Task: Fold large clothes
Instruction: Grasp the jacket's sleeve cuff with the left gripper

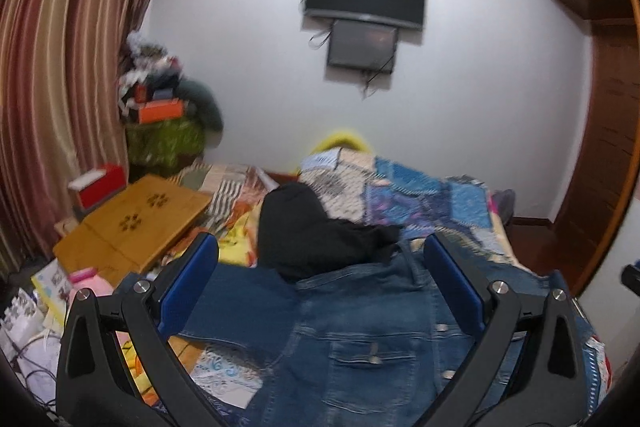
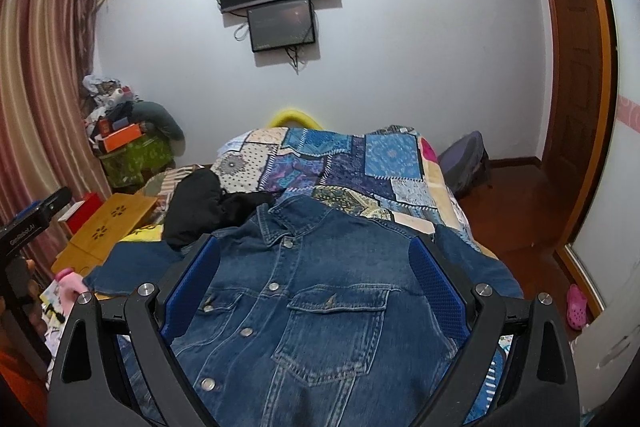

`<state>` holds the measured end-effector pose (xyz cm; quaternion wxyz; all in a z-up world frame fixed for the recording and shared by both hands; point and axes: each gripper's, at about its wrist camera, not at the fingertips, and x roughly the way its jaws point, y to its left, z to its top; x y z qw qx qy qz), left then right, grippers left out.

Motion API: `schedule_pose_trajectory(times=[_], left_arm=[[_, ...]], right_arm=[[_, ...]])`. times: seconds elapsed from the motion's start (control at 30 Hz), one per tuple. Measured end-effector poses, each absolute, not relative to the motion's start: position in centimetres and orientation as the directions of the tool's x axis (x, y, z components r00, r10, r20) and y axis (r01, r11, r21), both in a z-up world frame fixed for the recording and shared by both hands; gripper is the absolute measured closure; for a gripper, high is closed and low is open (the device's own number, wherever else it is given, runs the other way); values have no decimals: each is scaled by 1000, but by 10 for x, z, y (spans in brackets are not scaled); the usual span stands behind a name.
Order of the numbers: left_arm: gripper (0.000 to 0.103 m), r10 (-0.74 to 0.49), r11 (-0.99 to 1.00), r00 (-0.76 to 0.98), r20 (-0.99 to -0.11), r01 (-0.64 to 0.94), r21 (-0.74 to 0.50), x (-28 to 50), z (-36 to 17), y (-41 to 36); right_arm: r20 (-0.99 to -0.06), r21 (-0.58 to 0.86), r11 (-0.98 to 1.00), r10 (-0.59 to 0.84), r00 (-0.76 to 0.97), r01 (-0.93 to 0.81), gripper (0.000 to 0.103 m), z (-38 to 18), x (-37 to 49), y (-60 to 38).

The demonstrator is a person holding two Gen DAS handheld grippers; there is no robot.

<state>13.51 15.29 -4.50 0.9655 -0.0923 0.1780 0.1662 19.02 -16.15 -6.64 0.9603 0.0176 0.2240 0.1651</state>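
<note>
A blue denim jacket [image 2: 312, 307] lies face up on the bed, collar pointing away, its sleeve spread to the left. It also shows in the left wrist view [image 1: 360, 339]. A black garment [image 1: 312, 231] lies crumpled beyond the jacket's left shoulder, also in the right wrist view [image 2: 200, 203]. My left gripper [image 1: 322, 247] is open and empty, hovering over the jacket's left half. My right gripper [image 2: 314, 243] is open and empty, hovering over the jacket's chest. The left gripper's body [image 2: 28, 223] shows at the left edge of the right wrist view.
A patchwork quilt [image 2: 340, 163] covers the far bed. A wooden lap desk [image 1: 132, 223] and a red box [image 1: 96, 183] lie left of the bed. Clutter piles in the left corner [image 2: 120, 131]. A backpack [image 2: 466, 163] and a wooden door [image 2: 576, 67] are to the right.
</note>
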Motion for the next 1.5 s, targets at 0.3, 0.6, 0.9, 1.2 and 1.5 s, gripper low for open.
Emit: schedule_pose_trajectory(times=[0.3,0.6,0.9,1.2,1.5], left_arm=[[0,418,826,707,-570,-557,-84,179,-119,254],[5,307,710,559,-770,-674,-206,180,-207,346],[35,103,593,503,-858,-724,-353,168,-269,378],[64,19,495,524,-851,-745,-448,174,-298,403],[96,198,669,469,-861,-706,-231,196,-268,378]], right_arm=[[-508,115,957,287,812,-266,9,-88,228,-160],[-586,105,964,259,768,-245,9,-107,252,-156],[-631,81,968,235,740,-238,9,-119,268,-150],[-673,69,965,232,702,-253,9,-131,276,-141],[-687,21,962,212,695,-273,9,-132,270,-134]])
